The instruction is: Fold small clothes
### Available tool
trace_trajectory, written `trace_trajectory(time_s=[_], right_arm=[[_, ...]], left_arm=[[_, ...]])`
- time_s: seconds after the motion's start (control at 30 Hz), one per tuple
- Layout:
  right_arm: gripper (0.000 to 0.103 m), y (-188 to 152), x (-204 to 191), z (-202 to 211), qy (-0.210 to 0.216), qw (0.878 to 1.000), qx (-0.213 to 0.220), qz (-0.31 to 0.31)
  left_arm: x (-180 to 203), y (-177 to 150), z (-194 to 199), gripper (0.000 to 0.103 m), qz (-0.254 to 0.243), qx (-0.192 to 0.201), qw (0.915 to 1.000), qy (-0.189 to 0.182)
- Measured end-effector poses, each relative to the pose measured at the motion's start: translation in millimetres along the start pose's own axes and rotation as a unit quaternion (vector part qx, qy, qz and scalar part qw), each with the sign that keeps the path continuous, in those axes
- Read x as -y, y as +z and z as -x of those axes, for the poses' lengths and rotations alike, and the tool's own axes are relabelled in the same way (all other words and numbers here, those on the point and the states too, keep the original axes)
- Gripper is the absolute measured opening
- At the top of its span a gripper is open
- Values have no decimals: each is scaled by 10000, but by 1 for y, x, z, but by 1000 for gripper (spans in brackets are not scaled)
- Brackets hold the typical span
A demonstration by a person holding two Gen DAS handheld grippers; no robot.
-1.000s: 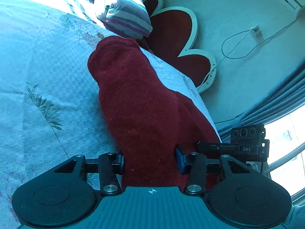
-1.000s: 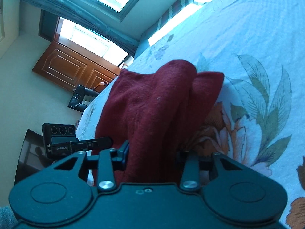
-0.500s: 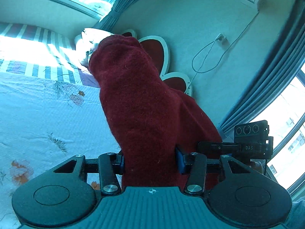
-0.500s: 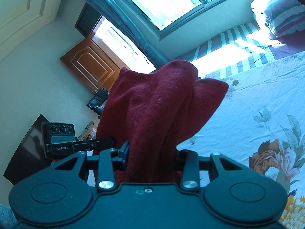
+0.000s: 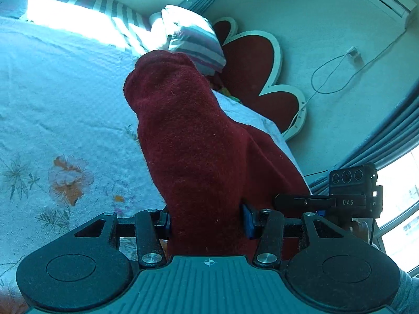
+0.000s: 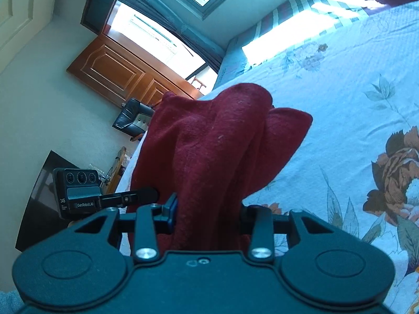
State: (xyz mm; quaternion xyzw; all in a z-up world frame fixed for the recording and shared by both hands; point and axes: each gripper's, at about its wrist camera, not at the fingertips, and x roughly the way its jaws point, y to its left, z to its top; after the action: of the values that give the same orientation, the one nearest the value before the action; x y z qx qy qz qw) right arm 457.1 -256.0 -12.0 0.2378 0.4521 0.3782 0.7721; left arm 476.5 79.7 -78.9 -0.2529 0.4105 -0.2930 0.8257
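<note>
Left gripper [image 5: 207,222]: pinching dark red garment [image 5: 199,141] between its jaws. Right gripper [image 6: 208,216]: clamping the same garment [image 6: 220,141]. Garment is hanging bunched above floral bedspread [image 5: 52,110]; striped pillow [image 5: 196,44] is lying beyond.

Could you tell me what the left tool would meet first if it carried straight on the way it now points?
The left tool is already shut on the dark red garment, which fills its line ahead. Beyond the cloth it would probably meet the floral bedspread, though depth is unclear.
</note>
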Motion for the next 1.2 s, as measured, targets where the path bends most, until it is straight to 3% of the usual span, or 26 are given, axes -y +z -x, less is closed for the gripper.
trace_trajectory(time_s=[0.17,0.23,0.27,0.33,0.37,0.4,0.5,0.57,0.63,0.67,0.77,0.83,0.9,0.93,1.0,1.07,1.2], right_arm=[[39,0,40,-38,-174,9986,-313,-382],[39,-1,54,-49,-255,9978,-382,-488],[43,-3,62,-55,-364,9969,-407,-571],[46,-6,70,-57,-440,9968,-342,-566],[48,-8,73,-53,-395,9966,-263,-670],[52,-8,74,-49,-446,9963,-214,-706],[64,-12,66,-22,-1094,9933,-2,-383],[49,-13,52,1,-1173,9928,200,-105],[44,-14,34,16,-1164,9921,381,275],[34,-17,23,18,-1125,9912,418,562],[29,-26,-4,7,-978,9892,204,1070],[29,-33,-10,-4,-1023,9867,10,1266],[23,-37,-6,-16,-1404,9813,-152,1308],[23,-38,-3,-20,-1525,9796,-184,1298],[23,-40,2,-23,-1557,9803,-173,1200],[24,-41,1,-24,-1614,9796,-149,1184],[42,-49,-25,-1,-1729,9765,153,1281]], left_arm=[[-34,-11,-33,48,227,-189,9993,210],[-42,-15,-43,60,243,-205,9988,377],[-41,-16,-44,72,114,-126,9987,484],[-38,-17,-41,84,-115,-60,9975,699],[-36,-17,-38,97,-215,-61,9958,888],[-33,-17,-30,99,-348,-34,9929,1136],[-16,-19,3,99,-697,245,9847,1578],[1,-22,13,99,-944,413,9794,1737],[16,-24,18,99,-1185,526,9717,1977],[24,-27,19,99,-1249,602,9722,1887],[42,-37,18,99,-1357,764,9743,1625],[45,-41,3,99,-1366,556,9746,1685],[40,-46,-15,98,-1363,183,9692,2042],[35,-51,-25,98,-1361,-101,9620,2365],[26,-57,-28,99,-1157,-134,9662,2301],[29,-63,-15,99,-927,76,9672,2363],[65,-85,25,99,-1089,685,9542,2702]])
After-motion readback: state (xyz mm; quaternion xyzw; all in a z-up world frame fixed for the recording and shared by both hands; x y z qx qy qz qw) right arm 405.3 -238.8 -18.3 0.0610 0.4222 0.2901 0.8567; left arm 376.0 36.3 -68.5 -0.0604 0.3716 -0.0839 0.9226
